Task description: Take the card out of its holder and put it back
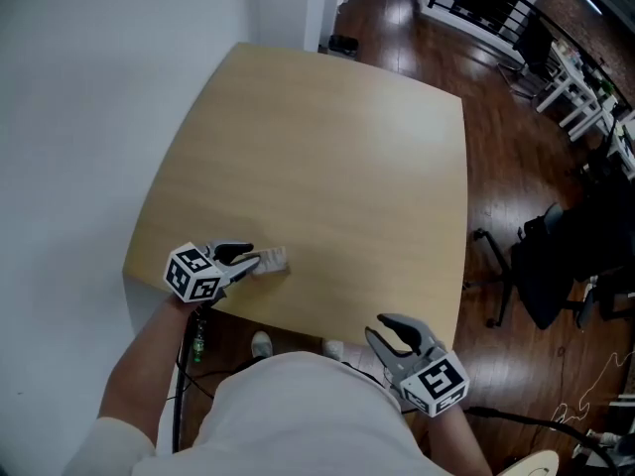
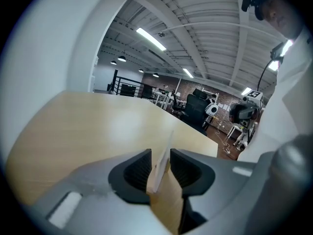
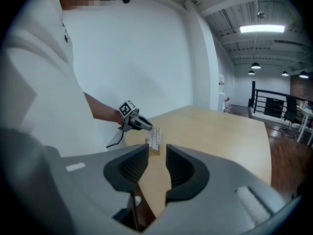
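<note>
A small white card stands upright in a low wooden holder near the front left corner of the light wooden table. My left gripper reaches it from the left. The card shows edge-on between the jaws of that gripper, which stand narrowly apart around it without clearly pressing. In the right gripper view the left gripper has its tips at the card. My right gripper hovers open and empty off the table's front edge, about a forearm's length right of the card.
A white wall runs along the table's left side. Dark wooden floor lies to the right, with a black office chair close to the table's right edge. The front edge of the table sits just before my body.
</note>
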Motion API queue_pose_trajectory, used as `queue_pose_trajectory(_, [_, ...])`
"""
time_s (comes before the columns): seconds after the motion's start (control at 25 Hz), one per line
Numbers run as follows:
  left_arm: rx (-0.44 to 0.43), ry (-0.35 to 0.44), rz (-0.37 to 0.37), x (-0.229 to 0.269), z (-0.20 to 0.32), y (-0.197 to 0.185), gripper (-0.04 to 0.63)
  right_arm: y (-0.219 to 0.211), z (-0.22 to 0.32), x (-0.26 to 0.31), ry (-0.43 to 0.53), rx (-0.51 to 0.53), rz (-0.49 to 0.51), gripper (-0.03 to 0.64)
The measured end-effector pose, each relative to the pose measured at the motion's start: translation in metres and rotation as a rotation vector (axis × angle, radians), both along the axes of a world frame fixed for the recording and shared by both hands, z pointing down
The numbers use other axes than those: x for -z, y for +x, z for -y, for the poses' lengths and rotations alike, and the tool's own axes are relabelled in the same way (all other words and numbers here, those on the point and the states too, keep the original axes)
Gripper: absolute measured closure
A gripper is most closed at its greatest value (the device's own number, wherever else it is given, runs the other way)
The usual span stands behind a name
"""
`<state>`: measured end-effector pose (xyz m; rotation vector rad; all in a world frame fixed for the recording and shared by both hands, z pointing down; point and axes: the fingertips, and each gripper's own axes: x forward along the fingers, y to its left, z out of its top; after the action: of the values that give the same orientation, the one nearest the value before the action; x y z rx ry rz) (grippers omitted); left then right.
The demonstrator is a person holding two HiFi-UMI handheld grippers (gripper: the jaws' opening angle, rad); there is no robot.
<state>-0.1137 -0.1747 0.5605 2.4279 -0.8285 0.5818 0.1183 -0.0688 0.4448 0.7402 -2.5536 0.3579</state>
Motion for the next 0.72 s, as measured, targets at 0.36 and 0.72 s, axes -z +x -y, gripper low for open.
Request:
queue_pose_trajectory(0.36, [-0.078,0.034,-0.054,-0.001,-0.002,0.009,0.573,-0.007,-0.007,-0.003,-0.001,-0.037,-0.029,0.5])
queue_pose_trajectory(0.72, [-0.091,0.058,-0.045,-0.002,-0.003,0.009,0.578,-0.013,-0.018,-0.007,-0.003,-0.072,-0.032,0.5])
